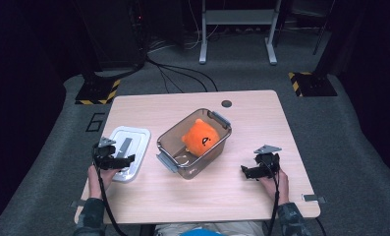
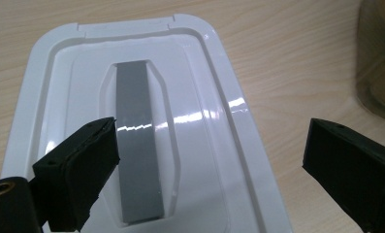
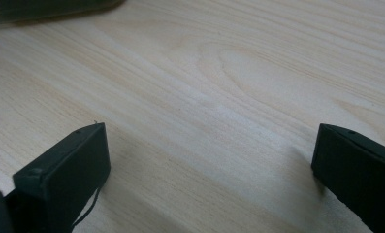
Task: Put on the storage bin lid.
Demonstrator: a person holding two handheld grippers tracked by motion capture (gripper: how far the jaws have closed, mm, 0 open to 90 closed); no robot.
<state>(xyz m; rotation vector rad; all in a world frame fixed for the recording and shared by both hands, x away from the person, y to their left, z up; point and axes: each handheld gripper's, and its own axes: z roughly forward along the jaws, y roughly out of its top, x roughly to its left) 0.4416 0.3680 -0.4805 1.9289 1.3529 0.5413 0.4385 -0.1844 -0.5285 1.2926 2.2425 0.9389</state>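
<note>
A white lid (image 1: 135, 136) with a grey strip handle (image 2: 136, 145) lies flat on the table left of a clear plastic box (image 1: 221, 119). An orange plush toy (image 1: 201, 137) sits inside the box. My left gripper (image 1: 120, 162) hovers over the near part of the lid (image 2: 73, 73), and its jaws stand wide apart around the handle without touching it (image 2: 212, 131). My right gripper (image 1: 249, 171) rests low over bare wood right of the box, open, with nothing between its jaws (image 3: 209, 131).
The light wooden table (image 1: 192, 196) has a round cable hole (image 1: 226, 103) at its far edge. The box's wall (image 2: 379, 63) shows at the right of the left gripper view. Black cables and a desk frame (image 1: 236, 19) stand on the grey floor beyond.
</note>
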